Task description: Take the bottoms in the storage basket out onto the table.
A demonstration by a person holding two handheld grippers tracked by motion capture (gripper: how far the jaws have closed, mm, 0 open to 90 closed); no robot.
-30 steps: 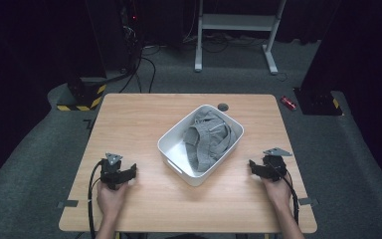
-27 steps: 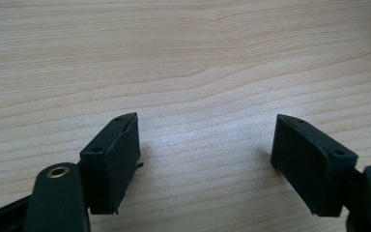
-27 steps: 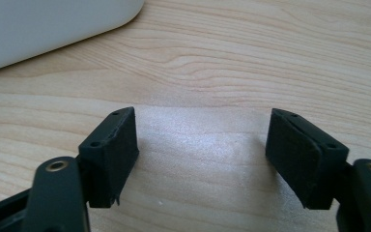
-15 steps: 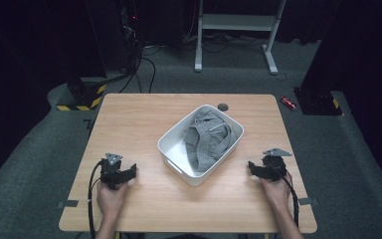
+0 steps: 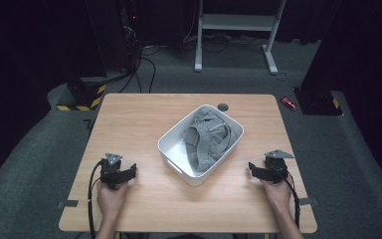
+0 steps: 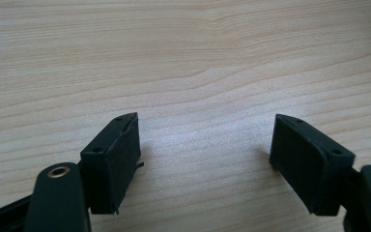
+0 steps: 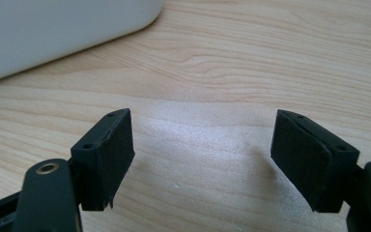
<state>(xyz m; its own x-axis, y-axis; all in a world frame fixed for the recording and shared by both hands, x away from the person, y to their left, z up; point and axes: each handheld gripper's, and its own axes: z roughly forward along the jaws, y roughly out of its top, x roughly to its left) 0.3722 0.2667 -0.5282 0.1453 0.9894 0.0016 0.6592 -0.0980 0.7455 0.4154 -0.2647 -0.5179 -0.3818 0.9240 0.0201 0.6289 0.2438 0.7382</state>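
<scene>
Grippers idle on table, jaws spread, empty: left gripper (image 5: 132,171), right gripper (image 5: 252,169), whose jaws have just been opening. Bin (image 5: 171,158) with grey cloth (image 5: 206,139) lies between; long axis 2–8 o'clock; left gripper slightly nearer

Pale wood across the table (image 5: 144,119), light honey-toned with fine grain lines running along it, and up close in the left gripper view that grain ripples in soft tan streaks. The tub (image 5: 171,137) is plain white, clean and glossy at the rim; in the right gripper view its wall (image 7: 53,29) reads a cool grey-white. The cloth (image 5: 206,139) inside is mid grey with lighter stitched seams. Both grippers are matt black, left gripper (image 5: 129,173) and right gripper (image 5: 254,170), each topped with a grey plate and dotted with brass-coloured rivets. On the dark grey floor, a small red object (image 5: 288,103) and a yellow-and-black striped block (image 5: 82,97).
</scene>
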